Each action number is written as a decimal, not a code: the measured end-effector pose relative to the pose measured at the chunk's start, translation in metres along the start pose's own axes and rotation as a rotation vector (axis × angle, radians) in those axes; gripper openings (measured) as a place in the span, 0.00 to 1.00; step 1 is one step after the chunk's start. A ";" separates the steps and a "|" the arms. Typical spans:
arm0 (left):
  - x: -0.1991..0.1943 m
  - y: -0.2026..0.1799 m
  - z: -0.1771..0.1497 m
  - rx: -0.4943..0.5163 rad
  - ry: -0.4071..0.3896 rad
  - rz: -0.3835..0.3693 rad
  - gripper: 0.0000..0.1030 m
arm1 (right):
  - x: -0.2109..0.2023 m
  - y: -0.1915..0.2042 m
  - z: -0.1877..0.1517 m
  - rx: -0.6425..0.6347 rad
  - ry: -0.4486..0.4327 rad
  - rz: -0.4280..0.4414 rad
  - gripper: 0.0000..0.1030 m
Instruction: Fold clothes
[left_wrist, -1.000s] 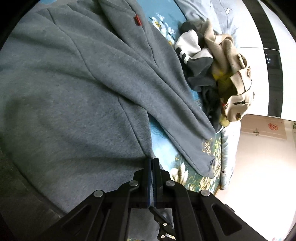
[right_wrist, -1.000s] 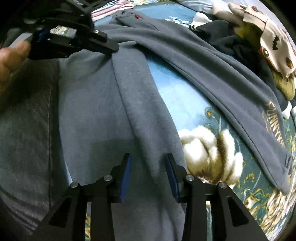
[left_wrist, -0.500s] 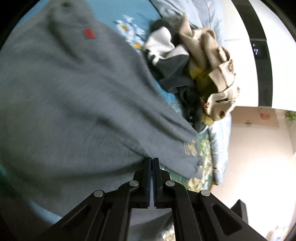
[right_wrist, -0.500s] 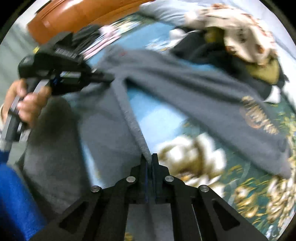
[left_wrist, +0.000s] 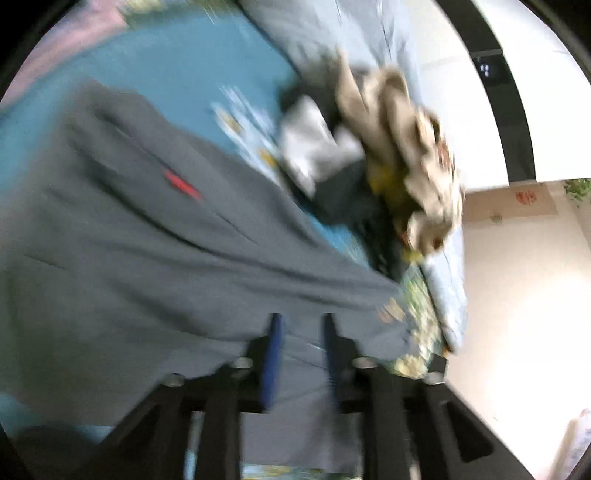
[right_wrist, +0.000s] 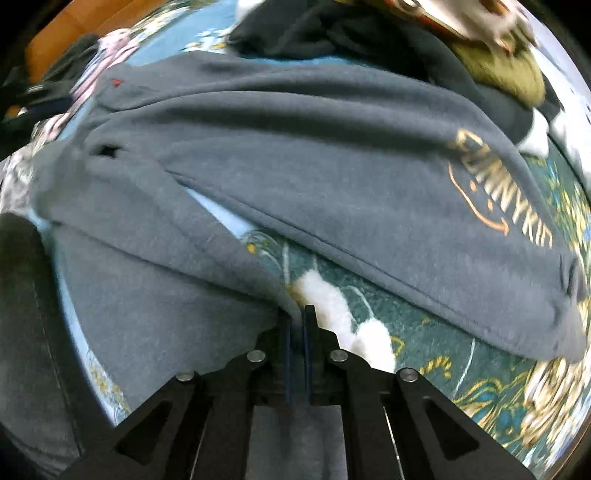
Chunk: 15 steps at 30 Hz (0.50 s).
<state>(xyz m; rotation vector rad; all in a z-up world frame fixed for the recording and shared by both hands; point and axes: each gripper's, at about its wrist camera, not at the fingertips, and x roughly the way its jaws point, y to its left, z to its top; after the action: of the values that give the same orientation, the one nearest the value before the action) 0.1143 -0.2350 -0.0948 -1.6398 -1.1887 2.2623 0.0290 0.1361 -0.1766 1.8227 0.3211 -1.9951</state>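
Note:
Grey sweatpants (left_wrist: 155, 258) with a small red tag (left_wrist: 183, 186) lie spread on a blue floral bedspread (left_wrist: 177, 62). The left wrist view is blurred; my left gripper (left_wrist: 301, 325) stands open just over the grey cloth, and the cloth passes under its blue-padded fingers. In the right wrist view the grey sweatpants (right_wrist: 314, 147) show gold lettering (right_wrist: 509, 199) on the far leg. My right gripper (right_wrist: 299, 314) is shut on the edge of the near leg, which bunches up at its tips.
A heap of unfolded clothes (left_wrist: 391, 155), beige, white, dark and yellow, lies past the sweatpants towards the bed's far edge (left_wrist: 447, 295). The same heap (right_wrist: 491, 55) fills the top right of the right wrist view. Pink floral cloth (right_wrist: 92, 70) lies at top left.
My left gripper was shut on the grey cloth and now stands open, having let go. The right gripper, open a second ago, stays shut on the near leg and has carried it towards the far leg.

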 end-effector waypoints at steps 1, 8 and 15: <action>-0.021 0.016 0.003 -0.006 -0.044 0.046 0.47 | -0.001 -0.001 -0.001 0.014 0.001 -0.018 0.17; -0.101 0.153 -0.022 -0.148 -0.132 0.321 0.50 | -0.056 -0.029 -0.041 0.225 -0.086 -0.038 0.50; -0.059 0.203 -0.023 -0.126 0.016 0.225 0.50 | -0.094 -0.079 -0.189 0.751 -0.086 0.047 0.52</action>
<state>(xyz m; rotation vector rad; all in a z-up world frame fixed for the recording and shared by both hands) 0.2273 -0.3921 -0.1821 -1.9239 -1.2227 2.3397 0.1670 0.3032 -0.1139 2.0996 -0.5728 -2.3353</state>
